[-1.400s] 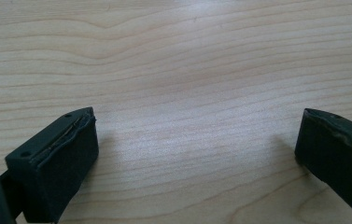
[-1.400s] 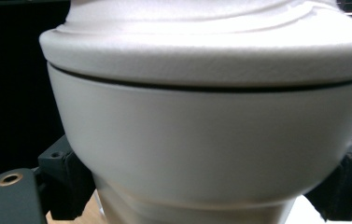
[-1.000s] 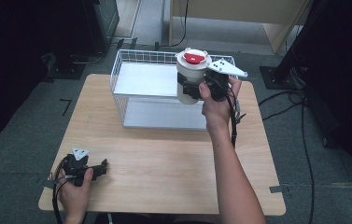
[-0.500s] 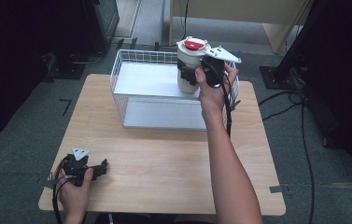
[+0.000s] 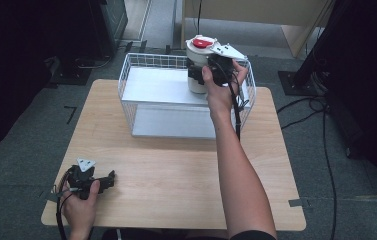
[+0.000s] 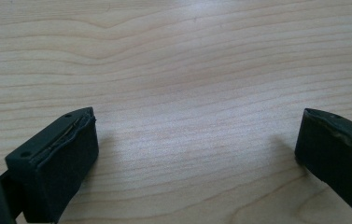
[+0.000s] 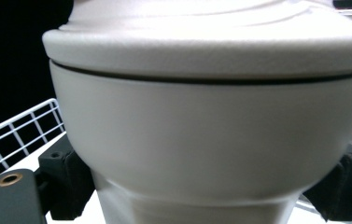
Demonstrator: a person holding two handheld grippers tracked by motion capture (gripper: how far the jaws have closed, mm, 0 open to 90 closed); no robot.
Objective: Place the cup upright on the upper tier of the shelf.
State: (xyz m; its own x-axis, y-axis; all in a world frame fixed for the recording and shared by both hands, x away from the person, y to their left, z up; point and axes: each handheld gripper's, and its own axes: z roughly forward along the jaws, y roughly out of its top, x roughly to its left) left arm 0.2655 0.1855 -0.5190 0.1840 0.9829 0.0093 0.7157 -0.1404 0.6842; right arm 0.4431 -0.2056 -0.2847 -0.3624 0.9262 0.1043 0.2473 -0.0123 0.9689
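Observation:
A white jar (image 5: 197, 65) with a white lid and a red knob on top is held upright over the far right part of the white wire basket (image 5: 141, 75). My right gripper (image 5: 199, 75) is shut on the jar's body; in the right gripper view the jar (image 7: 201, 116) sits between the two black jaws, just below its lid. My left gripper (image 5: 107, 179) rests on the wooden table (image 5: 176, 165) near its front left corner, held by a hand. Its fingers (image 6: 57, 163) stand wide apart over bare wood with nothing between them.
The basket holds a pale flat panel (image 5: 161, 85) and stands at the table's far middle. Cables (image 5: 321, 125) trail over the floor at the right. A dark stand base (image 5: 301, 80) sits beyond the table's far right corner.
The right gripper has carried the jar away from me and a little leftward, over the basket's far side. The left gripper has stayed put.

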